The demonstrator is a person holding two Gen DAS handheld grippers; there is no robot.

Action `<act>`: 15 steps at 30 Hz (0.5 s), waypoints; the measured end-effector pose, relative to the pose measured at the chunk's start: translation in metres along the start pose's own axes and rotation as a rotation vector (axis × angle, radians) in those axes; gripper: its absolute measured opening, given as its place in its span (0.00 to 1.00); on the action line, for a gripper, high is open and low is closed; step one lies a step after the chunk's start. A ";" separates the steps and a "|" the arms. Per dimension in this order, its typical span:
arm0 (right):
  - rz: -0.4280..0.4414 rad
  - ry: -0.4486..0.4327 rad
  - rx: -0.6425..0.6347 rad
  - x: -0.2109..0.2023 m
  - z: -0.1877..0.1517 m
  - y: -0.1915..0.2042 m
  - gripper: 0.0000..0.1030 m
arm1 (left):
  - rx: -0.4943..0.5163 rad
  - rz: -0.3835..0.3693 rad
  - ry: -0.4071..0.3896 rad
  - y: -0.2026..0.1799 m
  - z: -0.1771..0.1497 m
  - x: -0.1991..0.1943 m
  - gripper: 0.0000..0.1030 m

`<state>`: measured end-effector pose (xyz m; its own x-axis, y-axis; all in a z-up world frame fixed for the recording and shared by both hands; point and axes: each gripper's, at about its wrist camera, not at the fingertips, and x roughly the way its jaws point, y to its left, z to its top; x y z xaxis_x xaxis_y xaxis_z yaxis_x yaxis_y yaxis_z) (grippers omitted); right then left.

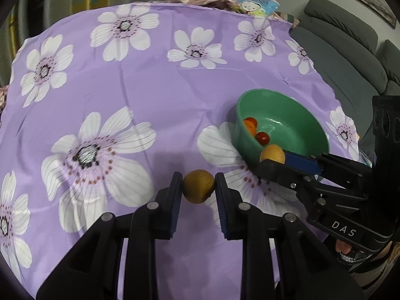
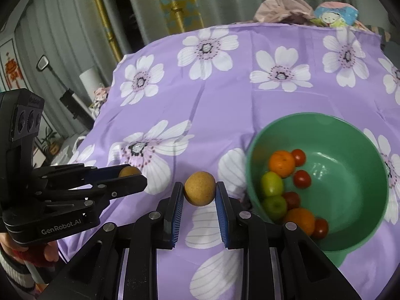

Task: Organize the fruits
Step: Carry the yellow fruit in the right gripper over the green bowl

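Since each tan round fruit is pinched at its widest point, left gripper (image 1: 198, 187) and right gripper (image 2: 199, 188) carry securely toward the green plastic bowl (image 2: 350, 125) at right.

One round tan-brown fruit (image 1: 198, 186) is pinched between blue pads above the floral cloth; a second tan fruit (image 2: 199, 188) likewise. The green bowl (image 2: 350, 135) holds oranges (image 2: 282, 163), green apples (image 2: 272, 183) and cherry tomatoes (image 2: 302, 178).

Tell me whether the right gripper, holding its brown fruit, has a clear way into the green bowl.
Probably yes. The right gripper is shut on its brown fruit beside the green bowl, whose open top shows free space next to the fruit already inside. Nothing visible lies between them; the left gripper is on the other side.
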<state>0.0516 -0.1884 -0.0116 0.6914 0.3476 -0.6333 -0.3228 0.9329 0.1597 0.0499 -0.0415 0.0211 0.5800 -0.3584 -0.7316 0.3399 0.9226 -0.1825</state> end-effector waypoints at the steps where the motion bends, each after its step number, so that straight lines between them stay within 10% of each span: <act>1: -0.004 -0.004 0.007 -0.002 0.000 -0.003 0.26 | 0.006 -0.005 0.000 -0.003 0.002 0.002 0.25; 15: -0.034 -0.059 0.078 -0.021 0.008 -0.044 0.26 | 0.070 -0.060 -0.004 -0.041 0.034 0.023 0.25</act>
<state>0.0562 -0.2364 0.0007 0.7389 0.3189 -0.5936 -0.2495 0.9478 0.1987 0.0744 -0.0923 0.0346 0.5596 -0.4137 -0.7181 0.4254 0.8870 -0.1796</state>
